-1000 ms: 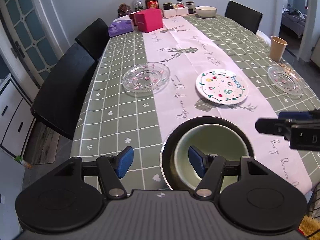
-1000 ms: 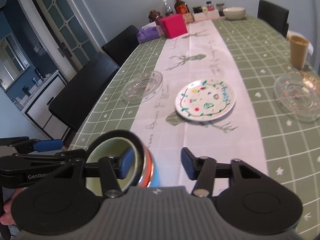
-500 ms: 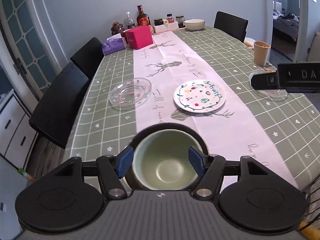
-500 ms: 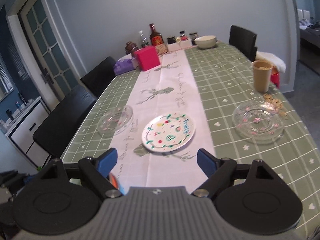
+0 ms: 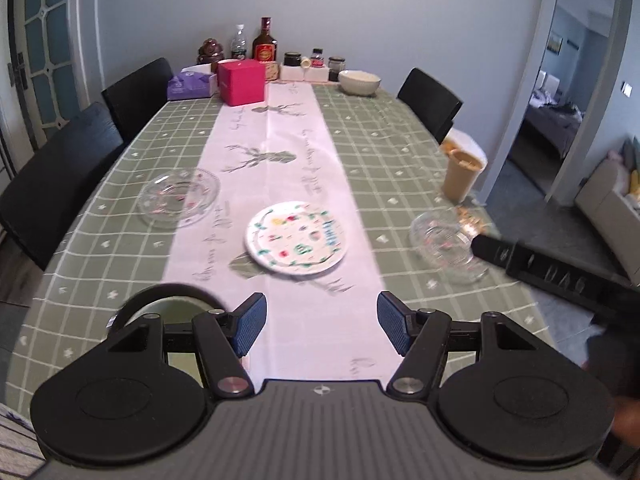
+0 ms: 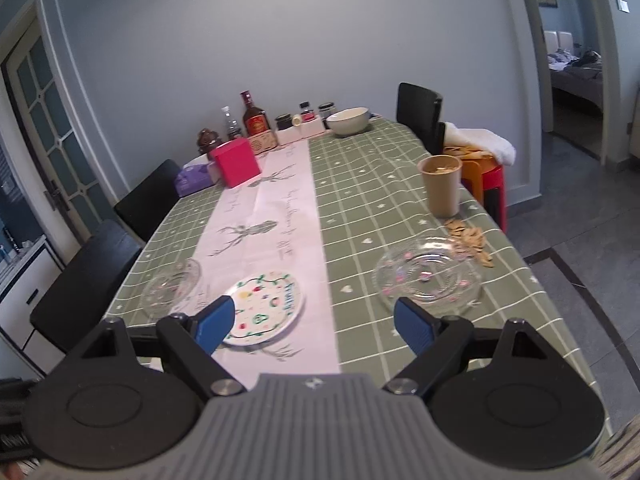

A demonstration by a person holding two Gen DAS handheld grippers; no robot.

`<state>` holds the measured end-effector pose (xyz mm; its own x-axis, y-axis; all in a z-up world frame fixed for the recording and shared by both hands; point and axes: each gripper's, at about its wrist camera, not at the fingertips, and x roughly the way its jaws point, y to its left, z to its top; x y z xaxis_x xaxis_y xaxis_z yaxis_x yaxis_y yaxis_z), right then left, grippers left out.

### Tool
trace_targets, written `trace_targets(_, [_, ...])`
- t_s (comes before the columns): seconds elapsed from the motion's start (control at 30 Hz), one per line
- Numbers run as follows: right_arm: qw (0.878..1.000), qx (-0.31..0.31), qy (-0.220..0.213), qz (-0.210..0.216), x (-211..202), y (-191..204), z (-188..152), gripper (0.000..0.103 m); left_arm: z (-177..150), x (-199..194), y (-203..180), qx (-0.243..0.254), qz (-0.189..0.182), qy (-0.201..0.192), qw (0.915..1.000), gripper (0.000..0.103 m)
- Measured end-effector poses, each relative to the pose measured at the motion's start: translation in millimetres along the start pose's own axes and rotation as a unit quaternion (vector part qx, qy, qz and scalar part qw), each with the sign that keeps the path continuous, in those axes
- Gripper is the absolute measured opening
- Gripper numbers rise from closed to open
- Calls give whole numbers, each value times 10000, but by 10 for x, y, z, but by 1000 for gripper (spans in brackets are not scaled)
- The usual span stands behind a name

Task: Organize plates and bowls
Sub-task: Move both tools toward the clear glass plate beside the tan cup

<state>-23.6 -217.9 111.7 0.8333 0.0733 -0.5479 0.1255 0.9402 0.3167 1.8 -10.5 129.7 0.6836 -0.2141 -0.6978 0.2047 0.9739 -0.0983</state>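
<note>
Both my grippers empty now, pads spread wide. Left gripper [image 5: 322, 326] has let go: a second ago its pads sat around the green bowl rim, now the nested bowls [image 5: 168, 304] sit low-left behind my left finger, on the table [image 5: 400, 152] near its front edge, only the dark rim and a bit of green showing. Right gripper [image 6: 310, 322] has also come off that stack and pulled up and back; its pads open over the runner, nothing between them. From the left view the right gripper [image 5: 552, 276] shows as a dark bar over the right side.

So, as I judge it, bowl stack is placed; plates are next. Painted plate [image 5: 297, 238] sits on the runner, centre. Left glass plate [image 5: 179, 197] on the green cloth, well apart. Right glass plate [image 6: 428, 280] just ahead of my right pad, near the cup [image 6: 440, 186] and the crumbs [image 6: 470, 240]. White bowl [image 5: 359, 82] still at the far end, not collected.
</note>
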Motion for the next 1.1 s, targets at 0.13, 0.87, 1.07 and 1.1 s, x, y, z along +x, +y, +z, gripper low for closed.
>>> trace_targets(0.13, [9992,73,-105,-373,-38,-246,25,85,121,118,-372,179,25,-28,9998,77])
trace_targets(0.87, [9960,156,644,-595,718,-1363,1210,100,438,1204,-1126,519,-249,-72,9983,75])
trace_targets(1.07, [9922,247,1162,-376,1259,-1717,1069,95,344,1702,-1109,793,-311,339,9958,66])
trace_targets(1.1, [9886,310,1431,-362,1369,-1775,1019,93,334,1764,-1100,744,-329,372,9960,66])
